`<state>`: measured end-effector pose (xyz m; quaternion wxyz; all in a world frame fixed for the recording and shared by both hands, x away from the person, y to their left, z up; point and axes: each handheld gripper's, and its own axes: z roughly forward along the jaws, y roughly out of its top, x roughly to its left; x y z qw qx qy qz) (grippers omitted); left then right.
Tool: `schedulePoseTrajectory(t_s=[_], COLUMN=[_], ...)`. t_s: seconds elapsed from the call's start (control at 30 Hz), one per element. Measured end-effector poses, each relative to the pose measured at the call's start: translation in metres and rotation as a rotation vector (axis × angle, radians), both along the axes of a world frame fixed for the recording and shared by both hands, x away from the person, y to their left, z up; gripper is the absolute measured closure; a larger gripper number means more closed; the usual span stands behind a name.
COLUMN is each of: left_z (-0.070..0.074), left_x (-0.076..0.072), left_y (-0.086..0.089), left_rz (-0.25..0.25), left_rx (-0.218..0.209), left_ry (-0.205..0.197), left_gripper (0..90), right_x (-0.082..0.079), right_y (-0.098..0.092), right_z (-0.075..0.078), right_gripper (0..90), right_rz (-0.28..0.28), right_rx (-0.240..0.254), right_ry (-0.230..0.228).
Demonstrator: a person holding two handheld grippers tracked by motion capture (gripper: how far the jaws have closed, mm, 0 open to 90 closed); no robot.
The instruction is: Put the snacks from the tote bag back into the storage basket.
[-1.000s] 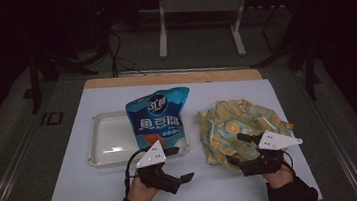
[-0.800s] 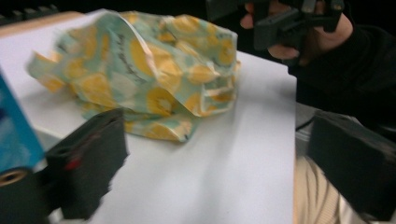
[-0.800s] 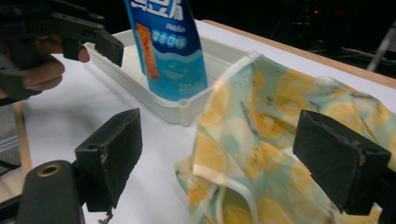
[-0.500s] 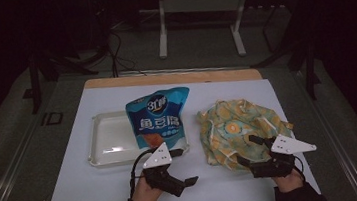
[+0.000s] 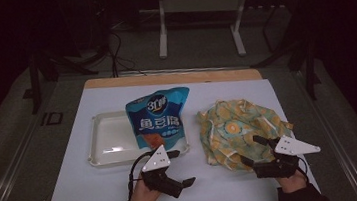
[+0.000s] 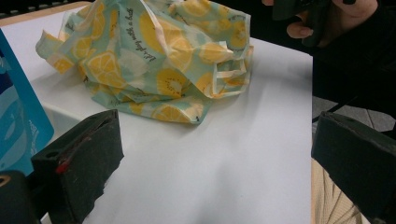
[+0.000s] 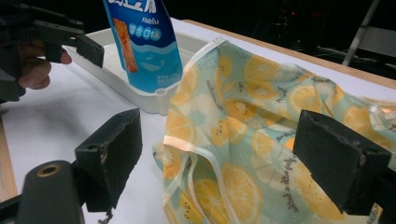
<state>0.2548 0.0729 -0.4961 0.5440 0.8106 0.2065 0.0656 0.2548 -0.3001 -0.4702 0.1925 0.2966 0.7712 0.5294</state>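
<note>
A blue snack bag (image 5: pixel 159 118) leans with its lower end in a white tray (image 5: pixel 107 138) at mid-left. Right of it lies a crumpled lemon-print cloth bag (image 5: pixel 239 126). My left gripper (image 5: pixel 182 168) hovers near the front edge, below the tray, jaws open and empty. In the left gripper view its wide gap (image 6: pixel 217 154) faces bare white mat, with the cloth bag (image 6: pixel 154 56) beyond. My right gripper (image 5: pixel 252 150) sits at the cloth bag's near right edge, open. In the right gripper view, its gap (image 7: pixel 233 149) frames the cloth (image 7: pixel 261 121) without touching it.
A white mat (image 5: pixel 100 189) covers the wooden tabletop. The right gripper view takes in the tray (image 7: pixel 140 93), the snack bag (image 7: pixel 144 42) and the other hand's gripper (image 7: pixel 70 37). Beyond the table stand a metal frame (image 5: pixel 198 23) and cables on the floor.
Both hands have drawn back slightly toward the front edge of the table, the right one also a little to the right. Jaws stay open.
</note>
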Motion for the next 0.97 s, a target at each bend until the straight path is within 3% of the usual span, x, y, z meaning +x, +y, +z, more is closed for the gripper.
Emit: schedulePoseTrajectory(t_s=[0.5, 0.97], left_z=[0.0007, -0.0008], left_x=[-0.0011, -0.0032], left_y=[0.0067, 0.0039], left_rz=[0.018, 0.007], left_rx=[-0.013, 0.019], left_ry=[-0.011, -0.025], left_gripper=[2.8, 2.8], right_x=[-0.0002, 0.0008], right_y=[0.0009, 0.0012], right_z=[-0.0008, -0.0020], right_gripper=[15.4, 15.5], right_rz=[0.006, 0.011], right_rx=[0.003, 0.003], right_ry=[-0.008, -0.001])
